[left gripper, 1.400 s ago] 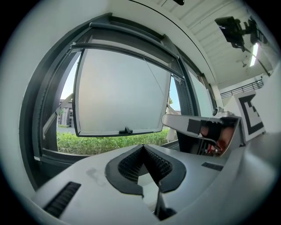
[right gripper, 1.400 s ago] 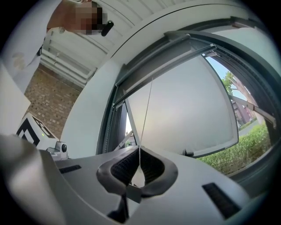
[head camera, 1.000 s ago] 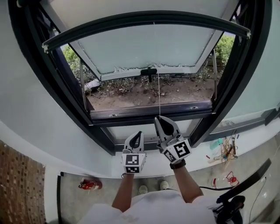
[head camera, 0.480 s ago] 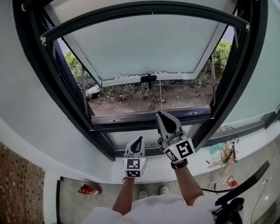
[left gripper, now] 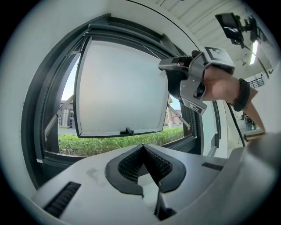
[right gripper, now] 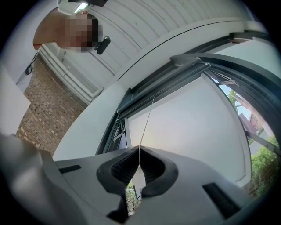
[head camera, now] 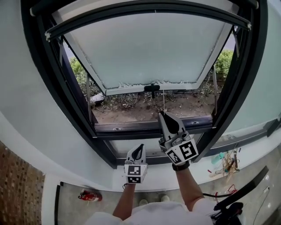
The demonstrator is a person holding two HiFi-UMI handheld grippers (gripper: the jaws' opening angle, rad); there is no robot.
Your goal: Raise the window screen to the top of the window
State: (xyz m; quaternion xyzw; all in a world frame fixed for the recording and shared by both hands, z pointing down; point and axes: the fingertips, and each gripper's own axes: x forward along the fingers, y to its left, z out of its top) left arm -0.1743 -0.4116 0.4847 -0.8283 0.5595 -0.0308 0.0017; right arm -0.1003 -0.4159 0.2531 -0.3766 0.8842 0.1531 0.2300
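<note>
The window screen's dark bottom bar (head camera: 145,9) spans the window high up, near the frame's top. A thin pull cord (head camera: 163,101) hangs from it down to my right gripper (head camera: 163,114), which is shut on the cord and tilted upward in front of the lower frame. In the right gripper view the cord (right gripper: 147,123) runs taut from the closed jaws of the right gripper (right gripper: 139,150) up to the bar (right gripper: 189,59). My left gripper (head camera: 140,147) is lower and to the left, over the sill, shut with nothing in it; its jaws (left gripper: 143,147) meet.
Behind the screen the frosted sash (head camera: 149,48) is pushed outward, with its black handle (head camera: 152,88) at the lower edge. Soil and shrubs lie outside. Small clutter (head camera: 226,154) sits on the white sill at right. A red object (head camera: 89,196) lies on the floor.
My right gripper has risen with the cord in it, and the screen bar has climbed toward the top of the window. The left gripper has stayed in place.
</note>
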